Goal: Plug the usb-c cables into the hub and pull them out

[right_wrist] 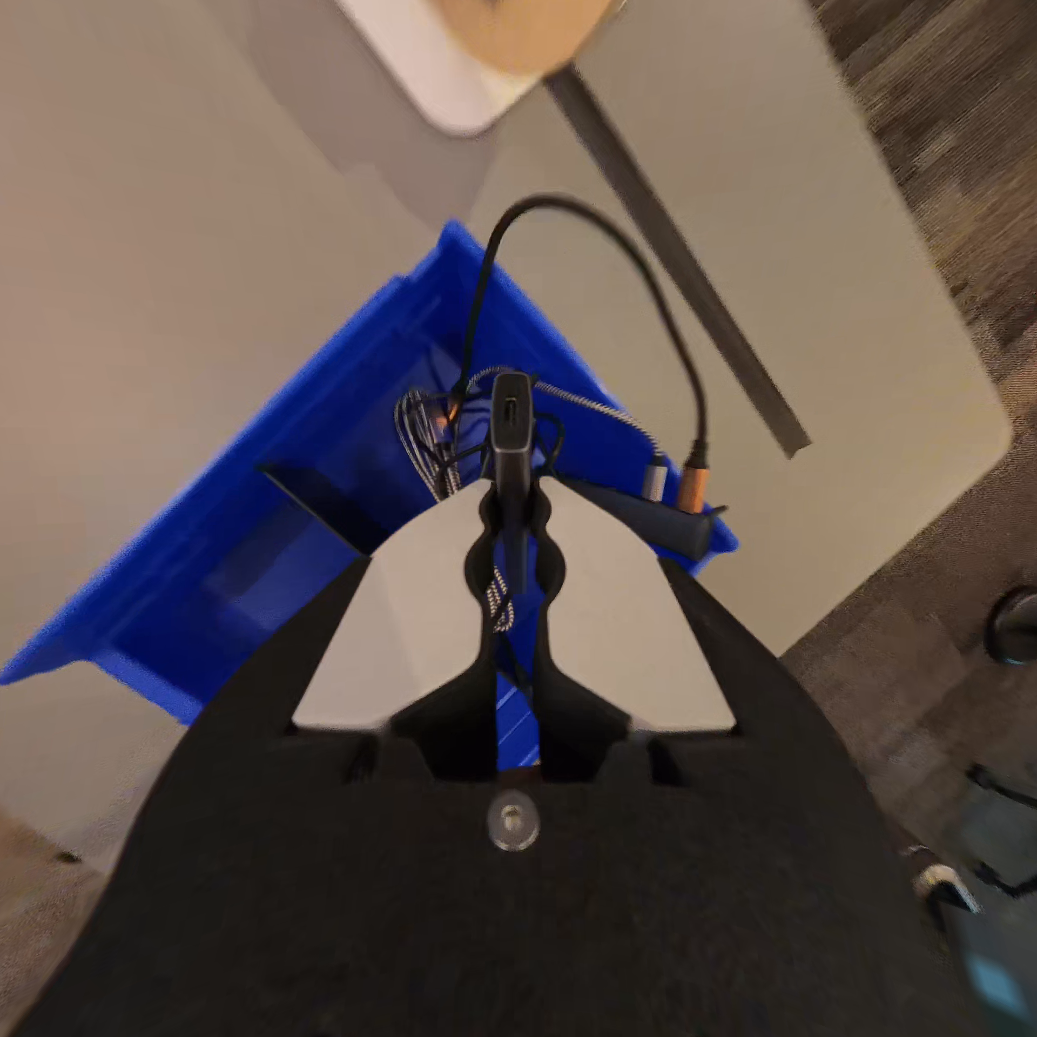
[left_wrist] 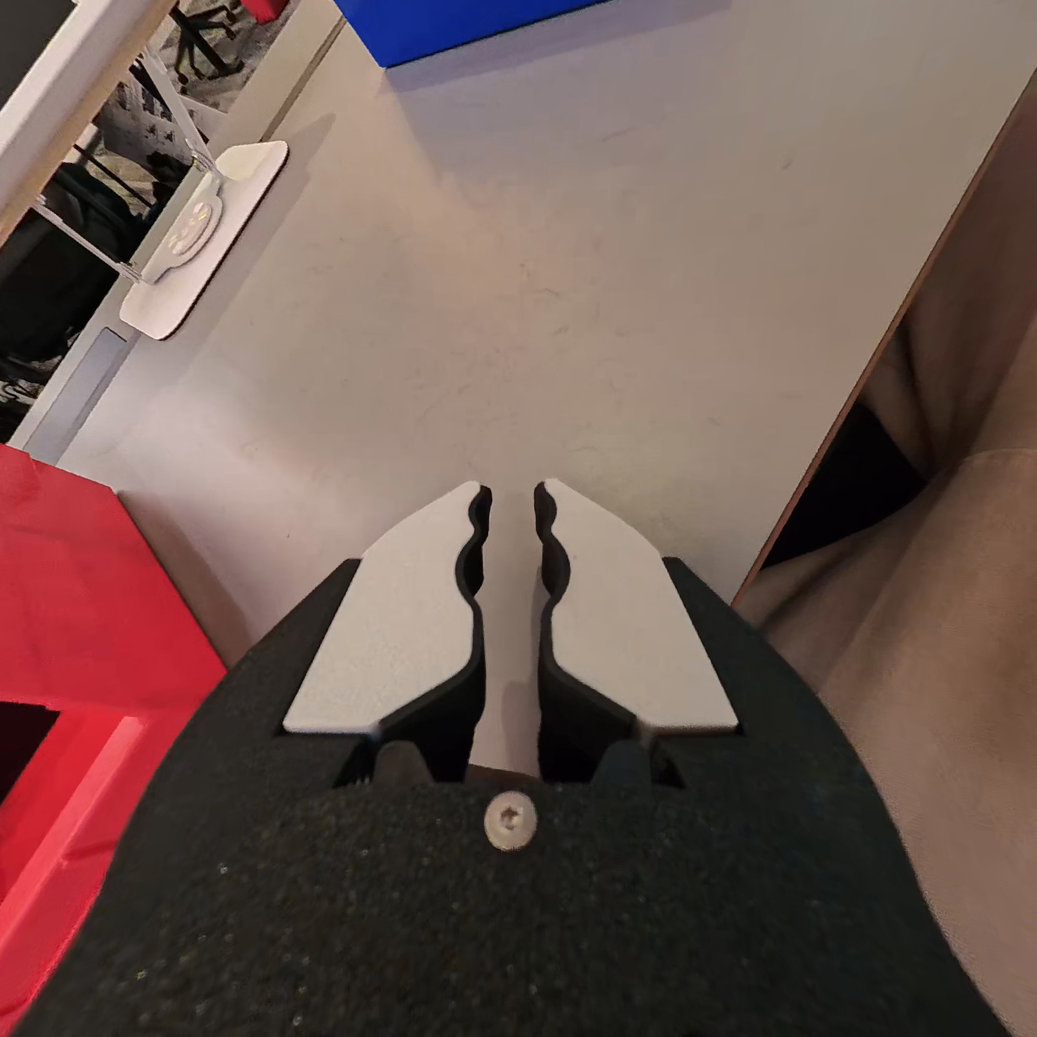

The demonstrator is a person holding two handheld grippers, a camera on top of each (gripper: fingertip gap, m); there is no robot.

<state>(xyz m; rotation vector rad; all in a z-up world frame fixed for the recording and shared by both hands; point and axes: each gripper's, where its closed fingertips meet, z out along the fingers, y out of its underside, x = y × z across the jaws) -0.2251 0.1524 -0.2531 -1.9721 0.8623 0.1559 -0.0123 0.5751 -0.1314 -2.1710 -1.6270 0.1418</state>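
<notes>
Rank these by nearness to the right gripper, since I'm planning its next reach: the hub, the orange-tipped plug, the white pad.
1. hub, held in the right gripper.
2. orange-tipped plug, right, at the blue bin's corner.
3. white pad, far top.

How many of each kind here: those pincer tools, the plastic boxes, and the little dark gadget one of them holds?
Slim dark grey hub: 1
Two-finger grippers: 2 (left gripper open, empty; right gripper shut on the hub)
Plastic bins: 2 (red plastic bin; blue plastic bin)
Total: 5
</notes>
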